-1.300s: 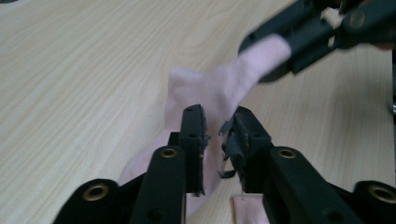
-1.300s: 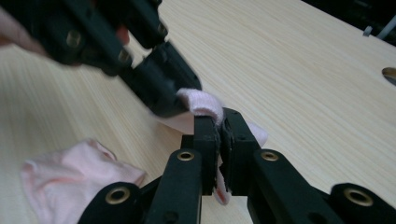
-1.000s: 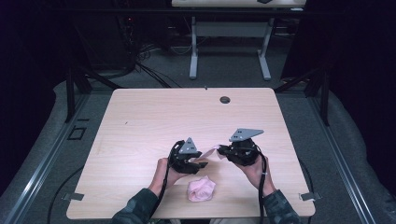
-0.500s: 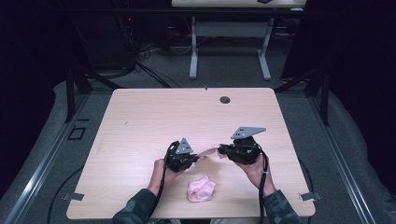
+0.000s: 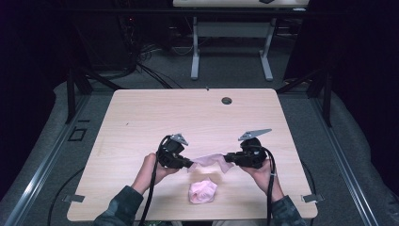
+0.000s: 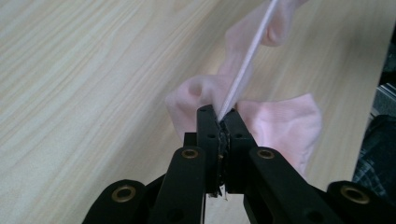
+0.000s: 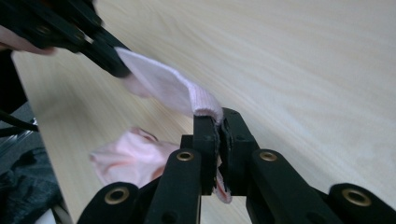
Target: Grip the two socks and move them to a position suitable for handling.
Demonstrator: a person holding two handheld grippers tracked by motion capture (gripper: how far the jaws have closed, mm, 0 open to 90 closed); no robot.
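Observation:
A pale pink sock [image 5: 209,161] is stretched just above the wooden table [image 5: 141,117] between my two grippers. The left gripper [image 5: 190,164] is shut on one end of it, and in the left gripper view the jaws [image 6: 219,119] pinch the cloth, which runs taut up and to the right [image 6: 247,60]. The right gripper [image 5: 226,157] is shut on the other end, where the cuff [image 7: 168,88] folds over its closed tips [image 7: 217,119] and reaches across to the left gripper [image 7: 93,46]. A second pink sock [image 5: 203,190] lies crumpled on the table in front of them [image 7: 130,158] [image 6: 280,126].
A dark cable hole [image 5: 227,100] sits near the table's far edge. The person's sleeves come in over the front edge. Beyond the table stands the white frame of another desk [image 5: 195,52] on grey floor.
The left gripper has shut on the free end of the sock and lifted a little, so the sock now hangs taut between both grippers. The right gripper has kept still.

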